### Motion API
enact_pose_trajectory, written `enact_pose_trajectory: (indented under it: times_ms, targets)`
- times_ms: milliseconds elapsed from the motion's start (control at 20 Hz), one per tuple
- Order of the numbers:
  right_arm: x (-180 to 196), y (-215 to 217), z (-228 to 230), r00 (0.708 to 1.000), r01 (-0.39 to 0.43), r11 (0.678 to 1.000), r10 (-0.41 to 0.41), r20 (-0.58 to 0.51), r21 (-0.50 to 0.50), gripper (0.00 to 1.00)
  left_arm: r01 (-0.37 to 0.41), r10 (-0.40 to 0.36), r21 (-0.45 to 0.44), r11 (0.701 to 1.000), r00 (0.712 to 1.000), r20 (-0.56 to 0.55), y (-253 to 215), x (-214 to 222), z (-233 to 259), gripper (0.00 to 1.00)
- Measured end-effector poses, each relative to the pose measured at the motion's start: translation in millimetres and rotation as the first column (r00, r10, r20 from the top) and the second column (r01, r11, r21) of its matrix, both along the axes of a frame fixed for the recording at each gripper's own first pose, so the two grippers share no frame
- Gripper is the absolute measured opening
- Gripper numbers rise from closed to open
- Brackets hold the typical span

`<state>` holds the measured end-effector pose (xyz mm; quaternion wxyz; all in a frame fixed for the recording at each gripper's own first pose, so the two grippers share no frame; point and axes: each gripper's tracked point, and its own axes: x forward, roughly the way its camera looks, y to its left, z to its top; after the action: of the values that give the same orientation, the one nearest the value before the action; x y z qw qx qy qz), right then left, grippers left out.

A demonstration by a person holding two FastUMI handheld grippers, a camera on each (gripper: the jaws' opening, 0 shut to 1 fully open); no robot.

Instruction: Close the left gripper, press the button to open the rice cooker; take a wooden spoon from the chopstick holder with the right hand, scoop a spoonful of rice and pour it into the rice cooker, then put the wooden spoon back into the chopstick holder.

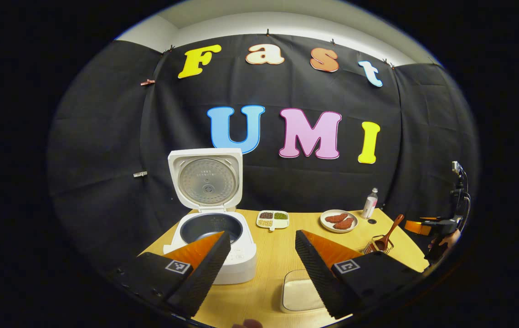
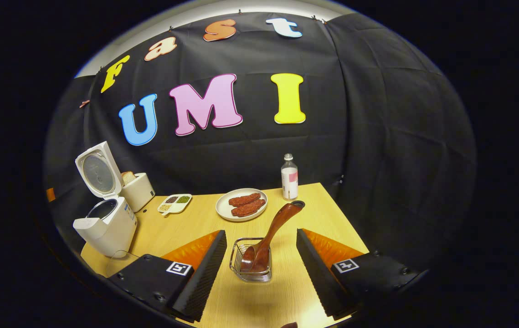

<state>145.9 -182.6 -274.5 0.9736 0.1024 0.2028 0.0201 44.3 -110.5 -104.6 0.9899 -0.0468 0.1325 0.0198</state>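
Observation:
The white rice cooker [image 1: 213, 246] stands with its lid up and its dark inner pot showing; in the right gripper view the cooker [image 2: 104, 218] sits at the far left. My left gripper [image 1: 263, 264] is open, held above the table between the cooker and a clear container of rice [image 1: 298, 296]. A wooden spoon [image 2: 270, 232] leans in the wire chopstick holder [image 2: 250, 262], bowl down. My right gripper [image 2: 261, 262] is open, its fingers on either side of the holder without touching it. From the left gripper view the spoon [image 1: 389, 234] and the right gripper [image 1: 441, 228] appear at far right.
On the wooden table [image 2: 186, 228] stand a plate with two brown pieces [image 2: 241, 205], a divided dish of grains [image 2: 175, 202], a small bottle [image 2: 289, 177] and a toaster with bread [image 2: 137, 187] behind the cooker. The black cloth wall closes off the back.

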Motion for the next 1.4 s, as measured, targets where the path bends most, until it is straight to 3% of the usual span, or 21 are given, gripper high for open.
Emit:
enact_pose_trajectory:
  times_ms: [350,550,700,900,1150,1400]
  targets:
    - [50.3,1.3,-69.7,0.995,-0.037,0.995,0.046,-0.093,0.092,0.89,-0.05,0.048,-0.014,0.999,0.996,-0.081,-26.3,-16.5,-38.0,0.98]
    - [64.2,7.4,-93.6,0.99,-0.047,0.984,0.069,-0.127,0.172,0.68,-0.097,0.095,-0.01,0.995,0.989,-0.116,-28.0,-26.6,-46.9,0.98]
    - [64.3,8.4,-98.4,0.988,-0.037,0.971,0.071,-0.137,0.237,0.3,-0.119,0.116,-0.009,0.993,0.985,-0.128,-31.9,-30.8,-47.9,0.98]
    - [65.8,8.4,-89.2,0.989,-0.034,0.953,0.075,-0.127,0.3,0.17,-0.147,0.146,-0.005,0.989,0.981,-0.13,-36.8,-33.8,-41.0,0.98]
    - [60.9,17.4,-72.3,0.991,-0.093,0.963,0.114,-0.071,0.255,0.13,-0.136,0.141,0.054,0.989,0.983,-0.114,-46.6,-38.0,-27.5,0.98]
    - [61.3,8.0,-34.2,0.996,-0.092,0.966,0.093,0.004,0.241,0.1,-0.122,0.123,0.015,0.992,0.989,-0.084,-51.3,-37.1,-11.6,0.96]
